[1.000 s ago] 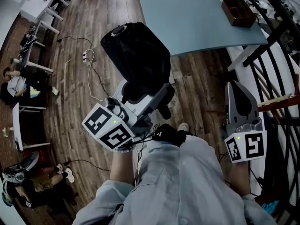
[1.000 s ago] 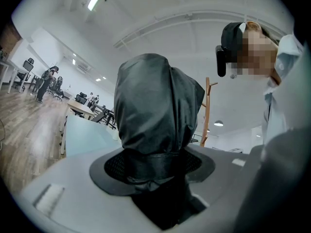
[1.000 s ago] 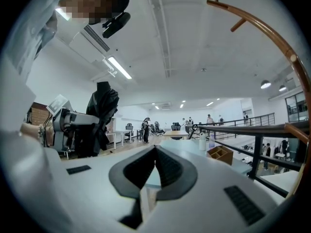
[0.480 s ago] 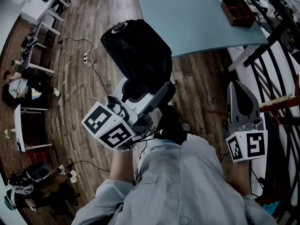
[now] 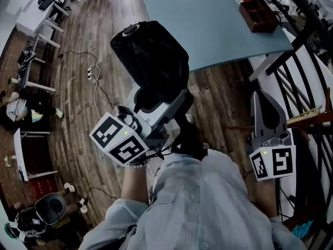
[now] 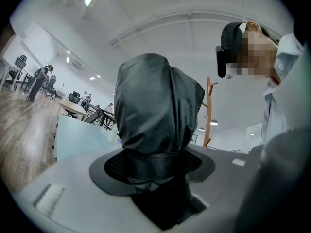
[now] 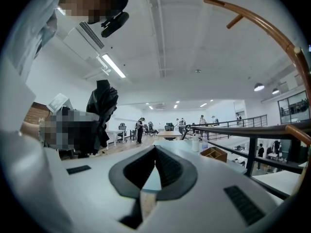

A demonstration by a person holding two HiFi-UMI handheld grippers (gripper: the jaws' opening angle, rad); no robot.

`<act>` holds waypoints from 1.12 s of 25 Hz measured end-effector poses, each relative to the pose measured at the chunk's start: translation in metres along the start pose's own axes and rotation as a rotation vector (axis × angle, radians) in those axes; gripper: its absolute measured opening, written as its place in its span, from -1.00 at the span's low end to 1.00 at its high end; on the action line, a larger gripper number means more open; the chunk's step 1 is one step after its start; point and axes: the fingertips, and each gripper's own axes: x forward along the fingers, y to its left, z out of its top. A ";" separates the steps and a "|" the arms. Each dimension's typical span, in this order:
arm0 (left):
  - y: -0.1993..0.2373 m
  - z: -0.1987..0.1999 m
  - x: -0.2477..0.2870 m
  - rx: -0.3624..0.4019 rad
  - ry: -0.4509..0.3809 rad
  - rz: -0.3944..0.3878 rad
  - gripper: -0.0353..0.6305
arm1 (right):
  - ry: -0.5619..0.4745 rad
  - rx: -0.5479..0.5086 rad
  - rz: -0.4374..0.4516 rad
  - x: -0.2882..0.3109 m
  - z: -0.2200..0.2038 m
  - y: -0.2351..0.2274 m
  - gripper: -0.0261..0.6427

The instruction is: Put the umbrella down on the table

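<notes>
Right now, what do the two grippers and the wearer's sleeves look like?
The left gripper and right gripper are pale grey moulded shells with black ribbed pads. Each carries a white marker cube printed with black squares and a small green light. Thin black cables trail from the left one. The person wears a light grey long-sleeved shirt.

Umbrella [image 5: 153, 56]: glossy black cloth. Table [image 5: 208, 20]: smooth, matt. Floor [image 5: 109, 30]: wood planks.
</notes>
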 end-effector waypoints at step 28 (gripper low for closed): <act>0.161 0.049 0.103 -0.011 0.084 -0.126 -0.12 | 0.057 0.002 -0.143 0.167 0.006 -0.030 -0.92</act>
